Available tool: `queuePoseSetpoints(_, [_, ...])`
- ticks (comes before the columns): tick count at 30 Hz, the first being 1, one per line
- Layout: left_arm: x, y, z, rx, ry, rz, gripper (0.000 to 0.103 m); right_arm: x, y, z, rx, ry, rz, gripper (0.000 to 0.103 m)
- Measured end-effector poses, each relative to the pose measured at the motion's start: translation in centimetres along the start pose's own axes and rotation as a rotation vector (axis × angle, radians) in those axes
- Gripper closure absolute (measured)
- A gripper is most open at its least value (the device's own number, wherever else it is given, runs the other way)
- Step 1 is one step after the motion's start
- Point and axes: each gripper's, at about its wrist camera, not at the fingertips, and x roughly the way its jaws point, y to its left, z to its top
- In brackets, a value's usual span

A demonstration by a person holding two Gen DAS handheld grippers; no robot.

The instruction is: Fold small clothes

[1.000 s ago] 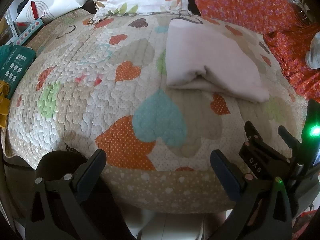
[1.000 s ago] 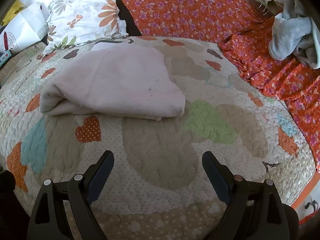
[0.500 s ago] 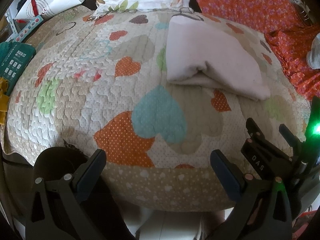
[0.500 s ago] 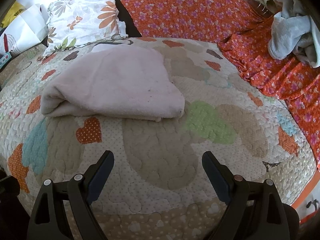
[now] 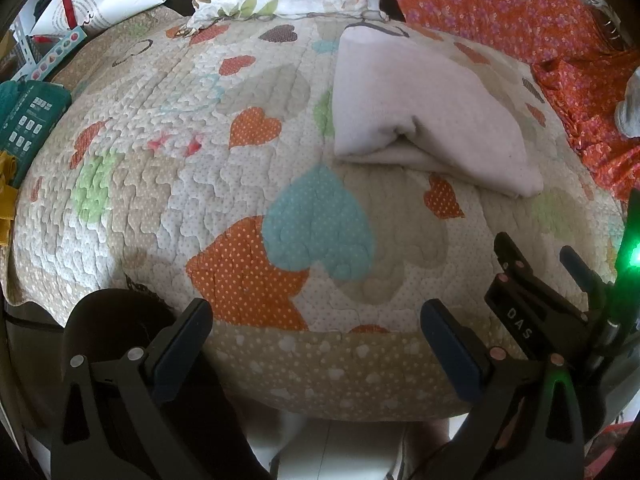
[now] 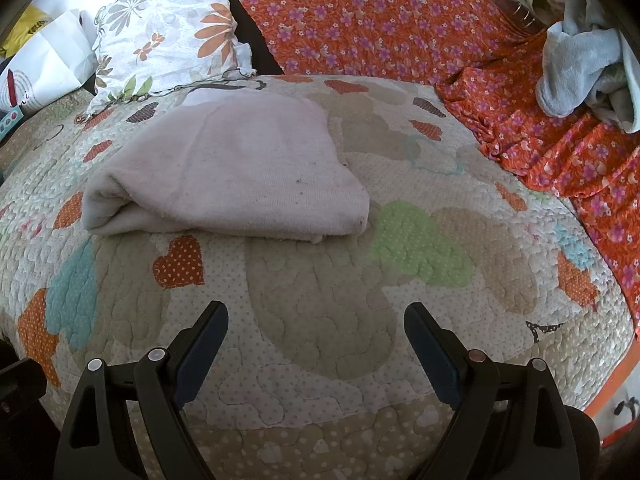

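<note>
Lying folded on the heart-patterned quilt [image 6: 320, 320], the pale pink cloth bundle [image 6: 240, 176] could spring open if either spread, empty left gripper [image 5: 316, 332] or right gripper [image 6: 316, 340] snags its loose front layers.

folded cloth [image 6: 228, 172] on quilt [image 6: 320, 300], ahead of both spread grippers (neither touching); pillow [image 6: 168, 36] behind cloth; crumpled garment [image 6: 580, 72] far right on bedspread [image 6: 400, 20].

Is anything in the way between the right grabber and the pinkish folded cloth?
Nothing visible. Only bare heart quilt lies between the open right gripper and the folded cloth.
</note>
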Motion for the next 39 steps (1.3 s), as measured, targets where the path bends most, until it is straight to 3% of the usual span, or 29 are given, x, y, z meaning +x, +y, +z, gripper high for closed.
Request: queuePoseSetpoints(39, [1.1, 0.6, 0.0, -0.024, 0.026, 0.007, 0.0, -0.4, 1.2, 0.0, -0.01, -0.022, 0.0, 0.01])
